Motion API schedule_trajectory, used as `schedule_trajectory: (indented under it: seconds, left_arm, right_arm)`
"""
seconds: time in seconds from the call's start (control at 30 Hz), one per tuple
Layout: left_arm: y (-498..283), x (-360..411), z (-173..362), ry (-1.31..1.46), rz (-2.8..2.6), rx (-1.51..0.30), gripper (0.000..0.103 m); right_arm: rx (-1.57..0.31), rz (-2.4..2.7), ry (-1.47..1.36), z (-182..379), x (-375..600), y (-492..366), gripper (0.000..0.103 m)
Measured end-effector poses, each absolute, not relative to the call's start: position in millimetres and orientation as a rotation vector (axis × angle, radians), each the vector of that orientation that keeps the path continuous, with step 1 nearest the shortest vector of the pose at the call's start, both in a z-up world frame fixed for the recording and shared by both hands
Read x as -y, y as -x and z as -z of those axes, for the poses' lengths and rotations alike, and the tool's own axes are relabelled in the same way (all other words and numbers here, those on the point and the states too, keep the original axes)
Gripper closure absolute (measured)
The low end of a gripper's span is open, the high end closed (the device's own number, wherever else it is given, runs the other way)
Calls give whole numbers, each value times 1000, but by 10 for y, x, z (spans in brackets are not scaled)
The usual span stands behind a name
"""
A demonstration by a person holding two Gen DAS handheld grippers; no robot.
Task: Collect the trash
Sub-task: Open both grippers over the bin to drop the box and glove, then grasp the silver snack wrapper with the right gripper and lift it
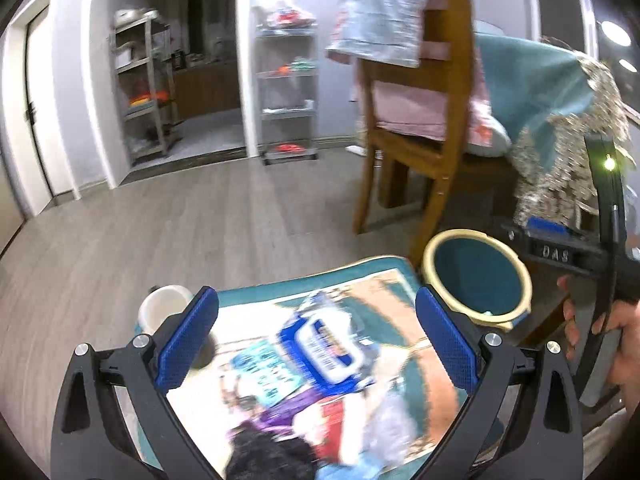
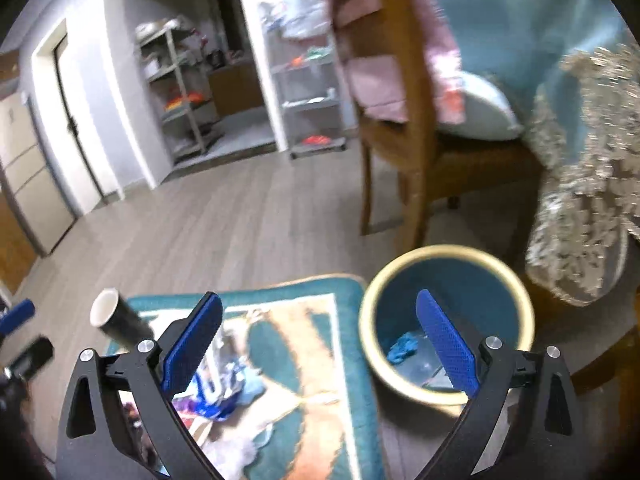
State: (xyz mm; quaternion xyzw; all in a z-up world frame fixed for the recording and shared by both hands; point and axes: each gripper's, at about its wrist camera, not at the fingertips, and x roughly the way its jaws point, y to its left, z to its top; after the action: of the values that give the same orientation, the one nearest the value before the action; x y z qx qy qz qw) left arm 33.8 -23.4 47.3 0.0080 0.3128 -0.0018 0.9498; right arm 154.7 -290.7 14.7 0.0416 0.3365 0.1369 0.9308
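We hold our left gripper (image 1: pixel 316 332) spread wide and empty above the rug (image 1: pixel 256 292), our right gripper (image 2: pixel 320 336) likewise.

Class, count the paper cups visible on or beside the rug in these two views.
1: a black paper cup with a white inside, lying on its side at the rug's far left corner. Others may hide among the litter.

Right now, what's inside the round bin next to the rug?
Inside the bin lies a crumpled blue scrap and something clear and shiny on the bottom. The right gripper's finger hides part of the inside.
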Motion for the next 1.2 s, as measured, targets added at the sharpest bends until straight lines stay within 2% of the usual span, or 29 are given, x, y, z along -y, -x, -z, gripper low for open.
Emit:
schedule_trajectory:
  seconds: [0.27,0.4,0.7,1.2]
  left_arm:
    - [-241,-372,-292,11,-97,-654,6]
    - [-310,-564,-12,13,-121,-720,6]
    - [-334,-553,574,0,-84,-868,6]
    - [-468,-581,739,-38,-131,-904,6]
  right_arm:
    - [-743,-333,-8,89,2379,-1616,6]
    - [-780,-349,-8,233,2197,-1707,6]
    - [-847,-357,15,590,1811,-1992,6]
    - [-954,-458,80,1084,1371,-2160,7]
